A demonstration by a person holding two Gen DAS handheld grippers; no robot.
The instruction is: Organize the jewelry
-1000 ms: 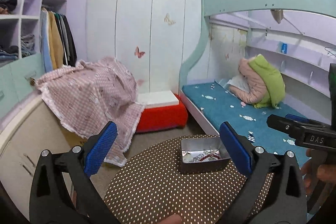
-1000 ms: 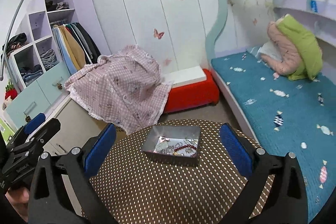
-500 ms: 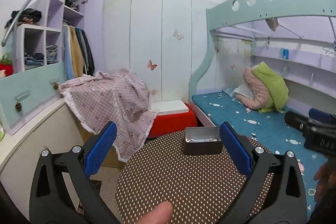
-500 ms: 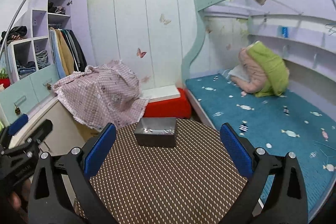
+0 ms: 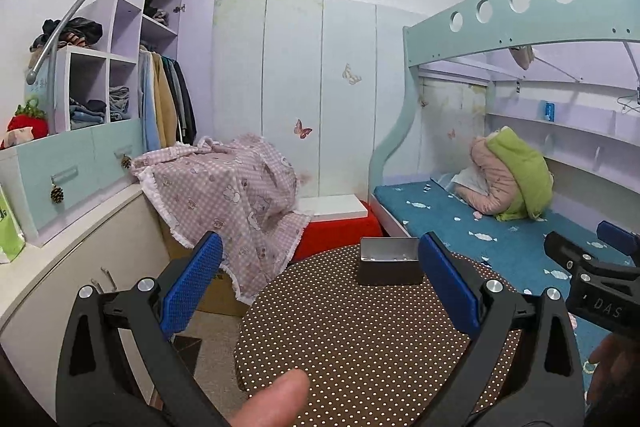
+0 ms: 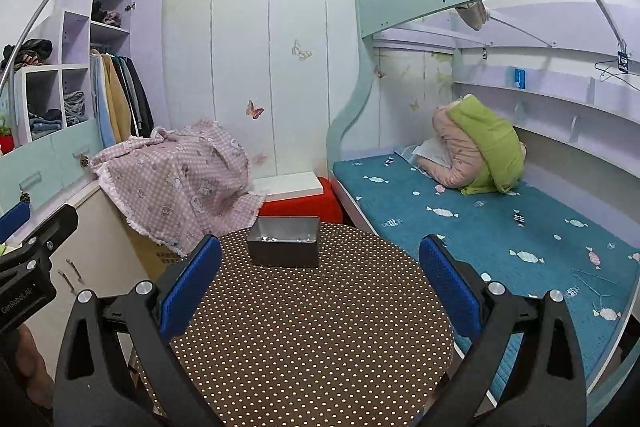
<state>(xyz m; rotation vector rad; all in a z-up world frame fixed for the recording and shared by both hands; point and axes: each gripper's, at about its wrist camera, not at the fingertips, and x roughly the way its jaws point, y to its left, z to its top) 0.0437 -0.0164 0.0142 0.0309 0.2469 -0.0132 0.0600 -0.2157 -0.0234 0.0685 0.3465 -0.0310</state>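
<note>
A small metal tin (image 6: 284, 242) sits at the far edge of a round table (image 6: 312, 327) covered in brown cloth with pale dots. Its rim is seen nearly edge-on, so only a thin line of small pale bits shows inside; they may be jewelry, though that is hard to tell. In the left wrist view the same tin (image 5: 390, 262) stands just beside the right finger of the left gripper (image 5: 320, 277), well ahead of the blue pads. The left gripper is spread wide and holds nothing, with a fingertip (image 5: 272, 403) showing under it. The right gripper (image 6: 320, 277) is also spread wide and empty, low over the near half of the table. Behind the table are a red box (image 6: 304, 205) with a white lid, a pink checked cloth (image 6: 176, 183) and a bed (image 6: 480, 227) with a blue cover.
</note>
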